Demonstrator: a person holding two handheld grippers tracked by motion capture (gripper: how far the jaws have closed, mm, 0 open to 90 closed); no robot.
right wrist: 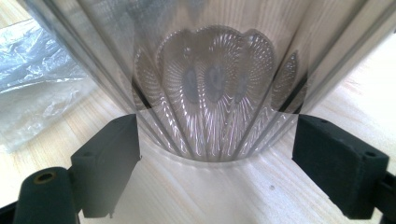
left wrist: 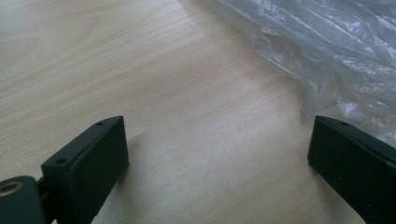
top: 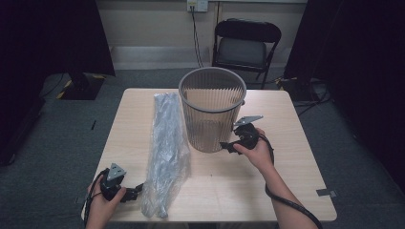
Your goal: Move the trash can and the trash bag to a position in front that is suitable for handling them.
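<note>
On a pale wooden worktop [top: 267,167], the left claw [top: 136,192] rests, jaws apart, at the near end of one long, clear plastic bag [top: 165,143]. To grip well, it should slide under a fold before closing. Right of it stands one grey ribbed bin [top: 212,107]. The right claw [top: 228,146], jaws apart, seems to brace its base.

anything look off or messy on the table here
Nothing stands out. The bin stands upright on the table, and the plastic bag lies crumpled but flat beside it. The left claw is open at the bag's near end; the right claw is open at the bin's base.
</note>
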